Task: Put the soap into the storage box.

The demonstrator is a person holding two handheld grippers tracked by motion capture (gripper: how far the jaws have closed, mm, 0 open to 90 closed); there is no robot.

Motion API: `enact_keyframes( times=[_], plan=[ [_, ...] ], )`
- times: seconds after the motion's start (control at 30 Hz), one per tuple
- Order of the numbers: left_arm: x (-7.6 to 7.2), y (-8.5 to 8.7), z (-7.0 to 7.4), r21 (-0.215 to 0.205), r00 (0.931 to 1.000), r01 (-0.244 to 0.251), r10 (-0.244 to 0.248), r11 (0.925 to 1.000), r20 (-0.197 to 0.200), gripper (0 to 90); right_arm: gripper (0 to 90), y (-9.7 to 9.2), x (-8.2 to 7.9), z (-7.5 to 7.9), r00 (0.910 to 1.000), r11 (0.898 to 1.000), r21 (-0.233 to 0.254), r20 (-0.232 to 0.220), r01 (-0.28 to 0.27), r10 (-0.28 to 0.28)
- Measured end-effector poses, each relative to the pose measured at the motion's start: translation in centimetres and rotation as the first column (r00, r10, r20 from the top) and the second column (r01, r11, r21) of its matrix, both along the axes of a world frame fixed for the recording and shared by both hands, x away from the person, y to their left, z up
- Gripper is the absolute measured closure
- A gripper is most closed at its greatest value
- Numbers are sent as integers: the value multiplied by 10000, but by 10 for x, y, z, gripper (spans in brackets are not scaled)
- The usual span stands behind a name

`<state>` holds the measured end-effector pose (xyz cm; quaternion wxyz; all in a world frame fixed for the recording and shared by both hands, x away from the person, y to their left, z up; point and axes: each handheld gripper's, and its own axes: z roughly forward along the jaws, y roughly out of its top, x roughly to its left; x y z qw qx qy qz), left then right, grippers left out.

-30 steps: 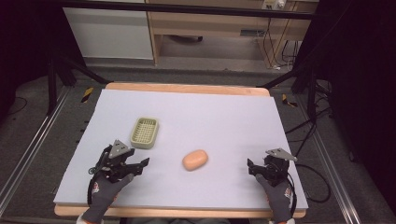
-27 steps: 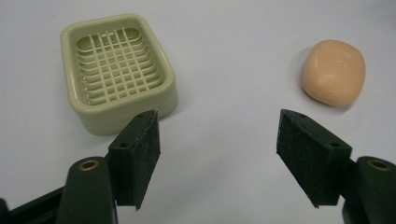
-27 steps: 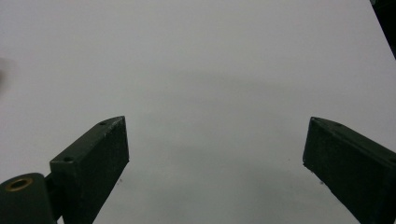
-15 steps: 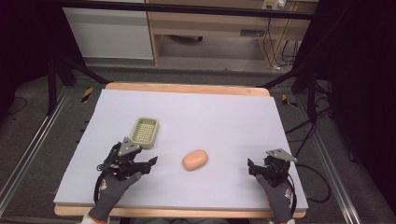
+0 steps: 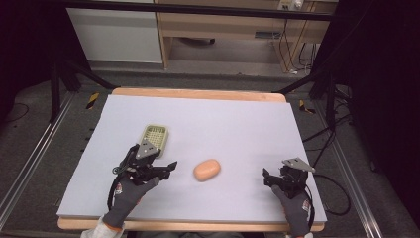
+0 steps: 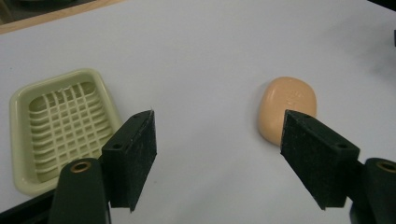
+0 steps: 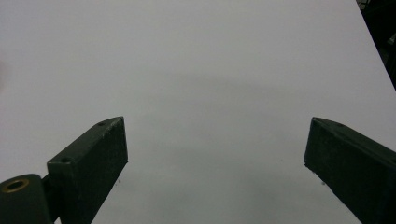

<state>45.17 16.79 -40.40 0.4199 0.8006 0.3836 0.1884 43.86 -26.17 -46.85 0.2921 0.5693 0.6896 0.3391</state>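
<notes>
A peach-coloured bar of soap (image 5: 207, 169) lies on the white table near its middle front. A pale green soap dish (image 5: 154, 137) with a grid floor sits to its left, a little farther back. My left gripper (image 5: 166, 168) is low over the table just in front of the dish, pointing towards the soap. In the left gripper view the gripper (image 6: 217, 116) is open, with the soap (image 6: 287, 107) behind the right jaw and the dish (image 6: 60, 126) behind the left jaw. My right gripper (image 5: 267, 178) rests at the front right, and it stands open (image 7: 215, 122) over bare table.
The white table top (image 5: 223, 124) has a wooden edge at the back and front. Dark floor, metal rails and stands surround it. A cable (image 5: 332, 193) trails from the right gripper off the table's right side.
My left gripper has moved forward and to the right, closer to the soap and alongside the dish. The right gripper, soap and dish have stayed put.
</notes>
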Motion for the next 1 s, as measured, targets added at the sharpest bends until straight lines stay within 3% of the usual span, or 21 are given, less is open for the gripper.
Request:
enact_keyframes(
  times=[1.0],
  plan=[
    [14, -51, -4, 502, 9935, 1077, -1056, 9929, -432, 244, 63, 1, 2, -2, 9997, 10000, -29, -232, 13, -14]
  ],
)
